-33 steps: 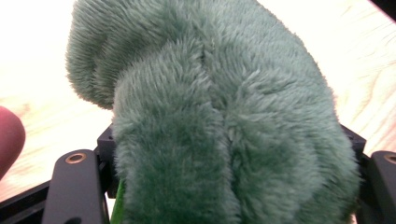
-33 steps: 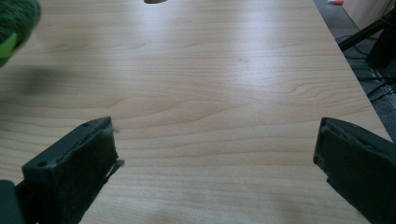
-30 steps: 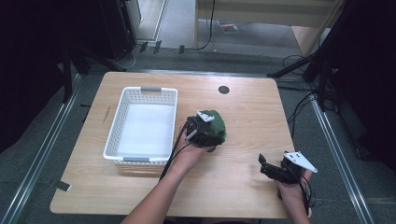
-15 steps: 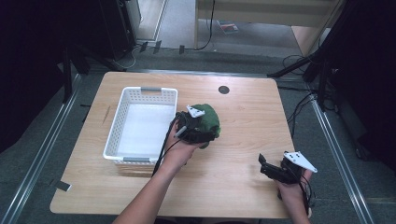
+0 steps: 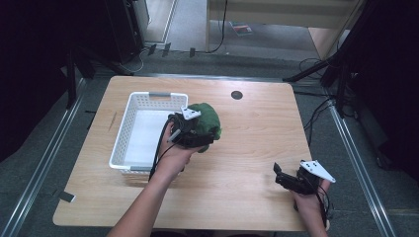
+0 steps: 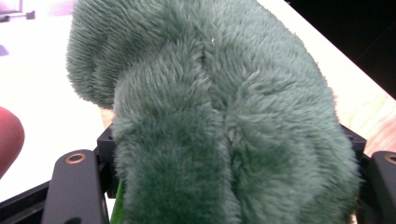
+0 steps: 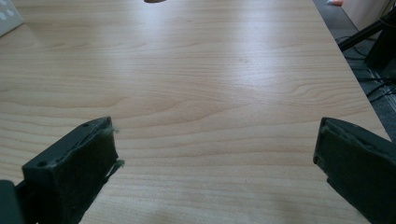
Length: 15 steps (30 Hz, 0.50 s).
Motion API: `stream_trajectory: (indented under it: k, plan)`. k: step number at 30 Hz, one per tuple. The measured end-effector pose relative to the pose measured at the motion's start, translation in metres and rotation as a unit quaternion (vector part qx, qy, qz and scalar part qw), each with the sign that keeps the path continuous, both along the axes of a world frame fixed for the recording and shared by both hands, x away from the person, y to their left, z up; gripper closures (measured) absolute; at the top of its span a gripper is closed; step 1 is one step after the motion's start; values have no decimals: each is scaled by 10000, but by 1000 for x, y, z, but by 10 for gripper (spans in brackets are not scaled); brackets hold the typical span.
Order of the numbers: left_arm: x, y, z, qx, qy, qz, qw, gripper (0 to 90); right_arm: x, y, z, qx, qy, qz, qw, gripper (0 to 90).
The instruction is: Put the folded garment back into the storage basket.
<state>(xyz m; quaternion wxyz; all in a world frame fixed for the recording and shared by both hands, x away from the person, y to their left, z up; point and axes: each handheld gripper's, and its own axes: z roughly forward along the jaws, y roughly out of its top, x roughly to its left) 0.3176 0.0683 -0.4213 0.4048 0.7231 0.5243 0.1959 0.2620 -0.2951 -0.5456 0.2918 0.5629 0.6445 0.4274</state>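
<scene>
Beside white basket [image 5: 129, 143], left hand-held gripper [image 5: 193, 134] clamping green plush [image 5: 206, 121] — table [image 5: 247, 148] beneath

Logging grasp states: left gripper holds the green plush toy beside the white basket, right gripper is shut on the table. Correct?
Not quite. The right gripper is open, its jaws wide apart over bare table, as the right gripper view shows. The rest stands: left gripper holds the green plush toy beside the white basket.

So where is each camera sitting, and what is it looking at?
High view: above the person's side, looking forward and down on the table; both forearms, left gripper, right gripper.
Left gripper view: on the left gripper, facing the green plush toy between its jaws.
Right gripper view: on the right gripper, facing bare table between open jaws.
Shared: the toy and white basket appear in high view too.
</scene>
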Motion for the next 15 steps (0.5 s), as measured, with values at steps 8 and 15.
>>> stream_trajectory:
  k: [8, 15]
  plan:
    - [-3, 33, 12, -138, -95, 219, 9996, 261, 0, 0, 0, -9, -9, -14, 10000, 0]
    - [-2, 57, 16, -108, -110, 408, 9990, 261, 0, 0, 0, -10, -12, -15, 10000, 0]
